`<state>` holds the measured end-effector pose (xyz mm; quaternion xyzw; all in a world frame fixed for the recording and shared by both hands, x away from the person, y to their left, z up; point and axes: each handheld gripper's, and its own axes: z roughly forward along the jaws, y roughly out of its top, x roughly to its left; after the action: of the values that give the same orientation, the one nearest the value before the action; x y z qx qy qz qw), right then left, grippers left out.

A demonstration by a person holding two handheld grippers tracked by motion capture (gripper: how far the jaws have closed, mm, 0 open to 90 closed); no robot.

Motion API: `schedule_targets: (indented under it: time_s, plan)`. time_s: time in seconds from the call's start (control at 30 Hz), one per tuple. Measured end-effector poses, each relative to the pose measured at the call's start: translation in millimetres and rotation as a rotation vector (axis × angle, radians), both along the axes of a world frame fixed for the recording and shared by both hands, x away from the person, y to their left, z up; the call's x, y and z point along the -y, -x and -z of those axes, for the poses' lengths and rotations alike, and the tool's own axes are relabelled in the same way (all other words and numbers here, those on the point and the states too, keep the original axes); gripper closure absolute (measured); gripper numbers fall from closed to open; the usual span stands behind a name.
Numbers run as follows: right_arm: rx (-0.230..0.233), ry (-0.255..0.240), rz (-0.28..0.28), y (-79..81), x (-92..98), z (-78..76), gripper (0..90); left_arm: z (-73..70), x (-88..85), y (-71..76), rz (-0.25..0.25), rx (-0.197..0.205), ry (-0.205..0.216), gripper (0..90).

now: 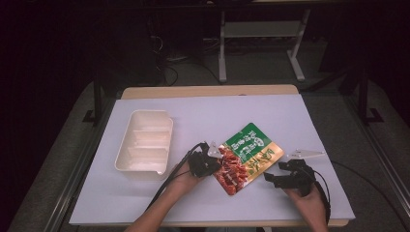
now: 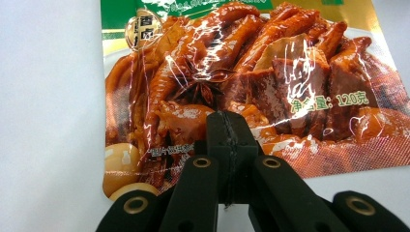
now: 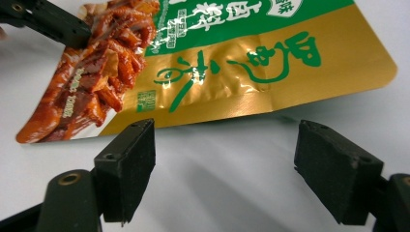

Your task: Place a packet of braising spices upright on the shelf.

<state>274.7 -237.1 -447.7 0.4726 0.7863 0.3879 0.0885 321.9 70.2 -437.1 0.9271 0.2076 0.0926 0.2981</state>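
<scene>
Pinning the food pouch (image 1: 247, 157) at frame centre, the left gripper (image 2: 227, 140) is pinching its edge, jaws pressed together. Right gripper (image 3: 225, 169) is nearing with jaws spread; next it probably needs to grip the gold edge.

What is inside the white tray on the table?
The white tray looks empty; only its ribbed bottom shows. The food pouch lies outside it. The tray's underside is hidden.

A pouch (image 1: 247, 155) is lying on the worktop (image 1: 290, 116), right of a tray (image 1: 145, 142). The left tool (image 1: 212, 162) is sitting at the pouch's left edge; the right tool (image 1: 276, 175) is resting just right of it.
</scene>
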Motion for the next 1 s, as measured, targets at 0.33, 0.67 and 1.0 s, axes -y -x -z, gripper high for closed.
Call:
schedule_targets:
  time_s: [0.33, 0.67, 1.0]
  plan:
    - [-0.017, -0.034, 0.009, -16.6, -2.4, 2.3, 22.9, 0.7, 0.4, 1.0, -0.002, 0.011, 0.004, 90.0]
    - [-0.015, -0.055, -0.023, -20.4, -12.4, 0.1, 27.3, 0.4, 0.8, 1.5, 0.001, 0.015, -0.004, 90.0]
    - [-0.024, -0.091, -0.035, -33.1, -23.5, -0.7, 46.3, 0.6, 0.8, 1.2, -0.002, 0.014, 0.000, 90.0]
